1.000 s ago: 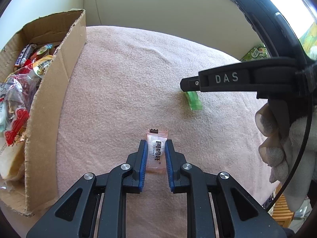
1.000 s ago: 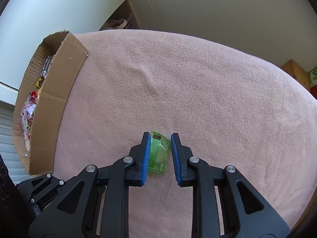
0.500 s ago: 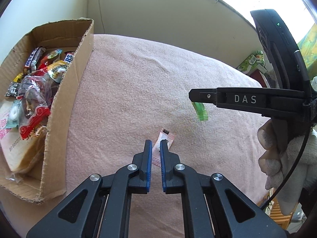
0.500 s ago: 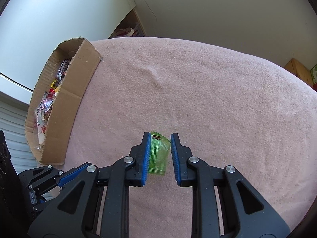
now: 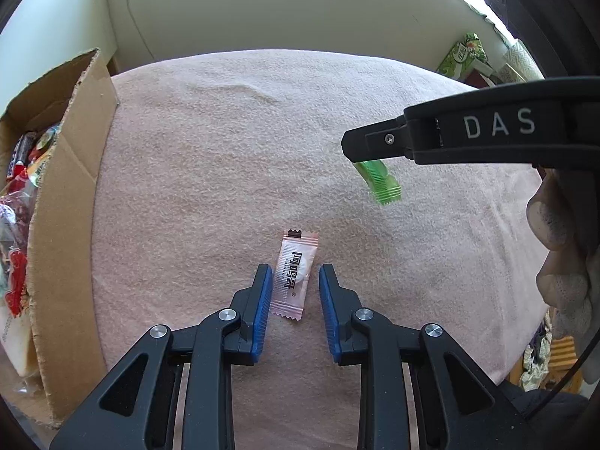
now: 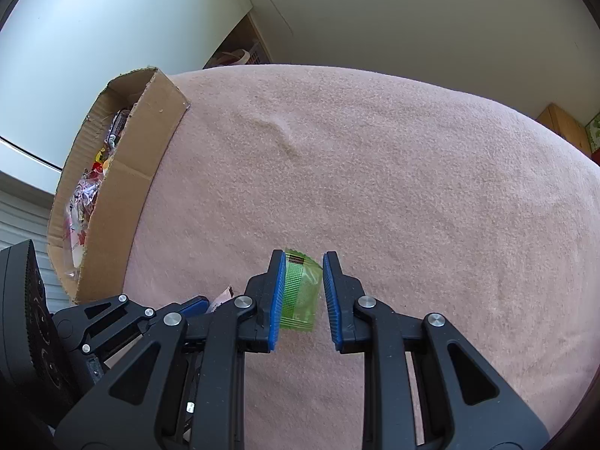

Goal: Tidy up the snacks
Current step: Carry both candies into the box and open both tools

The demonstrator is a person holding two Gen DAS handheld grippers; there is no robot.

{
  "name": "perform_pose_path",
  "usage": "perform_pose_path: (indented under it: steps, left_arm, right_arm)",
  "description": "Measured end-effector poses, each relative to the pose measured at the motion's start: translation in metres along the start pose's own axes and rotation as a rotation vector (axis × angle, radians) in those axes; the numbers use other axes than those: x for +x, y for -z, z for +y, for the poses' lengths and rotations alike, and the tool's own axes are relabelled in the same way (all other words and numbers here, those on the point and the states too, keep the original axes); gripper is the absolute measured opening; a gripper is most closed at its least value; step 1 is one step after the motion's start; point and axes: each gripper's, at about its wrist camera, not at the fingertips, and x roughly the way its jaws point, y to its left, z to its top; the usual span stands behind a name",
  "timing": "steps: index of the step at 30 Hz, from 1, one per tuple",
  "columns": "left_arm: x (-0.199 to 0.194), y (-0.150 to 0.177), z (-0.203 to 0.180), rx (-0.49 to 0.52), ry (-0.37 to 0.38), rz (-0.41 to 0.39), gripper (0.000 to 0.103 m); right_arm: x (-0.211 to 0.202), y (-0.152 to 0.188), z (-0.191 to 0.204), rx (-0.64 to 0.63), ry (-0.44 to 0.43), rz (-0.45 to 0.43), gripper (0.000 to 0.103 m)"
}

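Observation:
A small pink candy packet (image 5: 293, 275) with black lettering lies flat on the pink blanket (image 5: 225, 172). My left gripper (image 5: 294, 281) is open with the packet between its blue pads, not touching. A green candy packet (image 6: 300, 290) sits between the blue pads of my right gripper (image 6: 302, 272); it leans on the left pad, with a gap to the right pad. The jaws stand open. From the left wrist view the green packet (image 5: 378, 180) hangs lifted above the blanket under my right gripper's finger (image 5: 375, 146).
An open cardboard box (image 5: 71, 195) full of wrapped snacks stands at the blanket's left edge, also in the right wrist view (image 6: 123, 183). A green carton (image 5: 459, 56) stands beyond the far right edge. A gloved hand (image 5: 562, 243) holds the right gripper.
My left gripper shut beside the pink packet half a second ago and has opened again around it. The right gripper has stayed around the green packet, with the box now closer in its view.

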Motion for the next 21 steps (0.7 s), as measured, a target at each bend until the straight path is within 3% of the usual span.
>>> perform_pose_path:
  steps: [10, 21]
  left_arm:
    - [-0.007, 0.001, 0.017, -0.106, 0.030, -0.038, 0.018]
    - [-0.058, 0.003, 0.036, -0.193, 0.029, -0.146, 0.017]
  right_arm:
    - [-0.005, 0.000, -0.003, 0.004, 0.003, -0.013, 0.021]
    - [-0.023, -0.008, 0.014, -0.044, -0.034, -0.051, 0.021]
